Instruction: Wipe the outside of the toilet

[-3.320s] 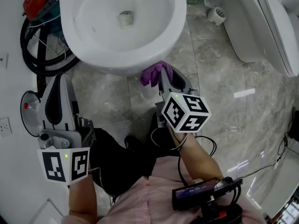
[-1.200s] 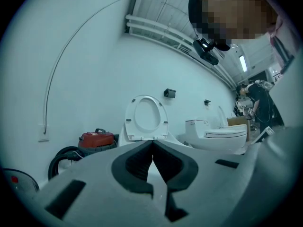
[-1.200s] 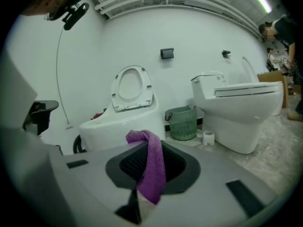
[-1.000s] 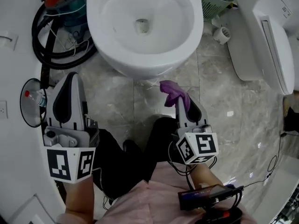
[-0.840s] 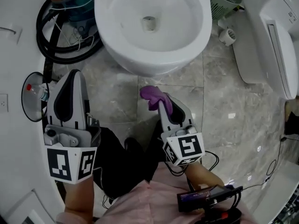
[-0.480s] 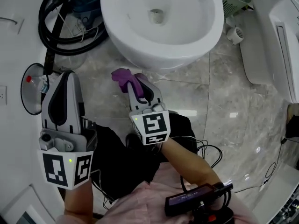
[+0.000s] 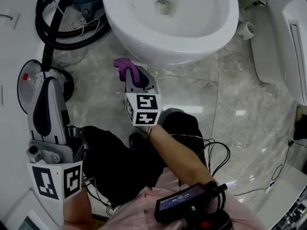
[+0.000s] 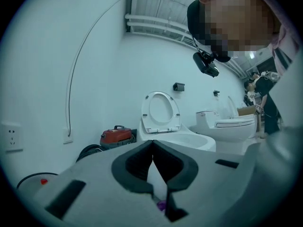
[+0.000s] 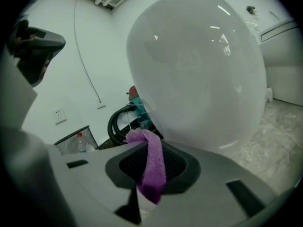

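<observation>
The white toilet bowl (image 7: 172, 18) fills the top of the head view, its lid up. My right gripper (image 7: 128, 71) is shut on a purple cloth (image 7: 123, 64) and sits just below the bowl's front left underside. In the right gripper view the cloth (image 9: 152, 167) hangs between the jaws, and the bowl's rounded outside (image 9: 199, 74) looms close ahead. My left gripper (image 7: 45, 87) is held low at the left, near the wall, shut with nothing in it. The left gripper view shows the toilet (image 8: 175, 136) farther off.
A red vacuum with a coiled black hose (image 7: 67, 23) lies left of the bowl. A wire bin (image 7: 29, 83) stands by the left wall. A second toilet (image 7: 288, 37) is at the right. Cables (image 7: 220, 152) trail over the marble floor.
My right gripper has carried the purple cloth leftward, from under the bowl's front to its front left side. The left gripper has dropped lower in the view.
</observation>
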### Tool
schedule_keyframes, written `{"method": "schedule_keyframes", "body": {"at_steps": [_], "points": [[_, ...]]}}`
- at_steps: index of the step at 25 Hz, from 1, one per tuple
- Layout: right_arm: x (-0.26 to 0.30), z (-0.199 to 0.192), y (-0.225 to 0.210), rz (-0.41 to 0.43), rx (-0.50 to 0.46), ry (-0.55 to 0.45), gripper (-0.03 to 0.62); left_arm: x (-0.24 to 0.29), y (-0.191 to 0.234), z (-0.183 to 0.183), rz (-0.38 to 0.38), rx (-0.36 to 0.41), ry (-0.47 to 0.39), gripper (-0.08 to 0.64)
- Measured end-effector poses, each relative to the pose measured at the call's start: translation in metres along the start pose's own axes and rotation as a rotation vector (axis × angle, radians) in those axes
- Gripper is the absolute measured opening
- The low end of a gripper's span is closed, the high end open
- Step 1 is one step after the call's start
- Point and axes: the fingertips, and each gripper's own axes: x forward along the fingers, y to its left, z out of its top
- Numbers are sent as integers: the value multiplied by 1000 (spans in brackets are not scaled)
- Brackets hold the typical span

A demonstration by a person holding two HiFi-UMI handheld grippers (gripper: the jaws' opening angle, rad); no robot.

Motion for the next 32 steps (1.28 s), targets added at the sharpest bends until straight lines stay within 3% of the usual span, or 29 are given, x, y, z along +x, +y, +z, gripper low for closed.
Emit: {"method": "schedule_keyframes", "body": {"at_steps": [6, 12, 17, 32], "points": [[11, -5, -23, -79, 194, 19, 63, 2, 1, -3, -8, -2, 9, 8], [16, -8, -35, -88, 384, 14, 63, 7, -3, -4, -25, 5, 8, 8], [9, -7, -40, -80, 387, 20, 63, 12, -10, -3, -36, 6, 5, 8], [-35, 0, -70, -77, 259, 104, 61, 27, -37, 5, -87, 3, -12, 8]]}}
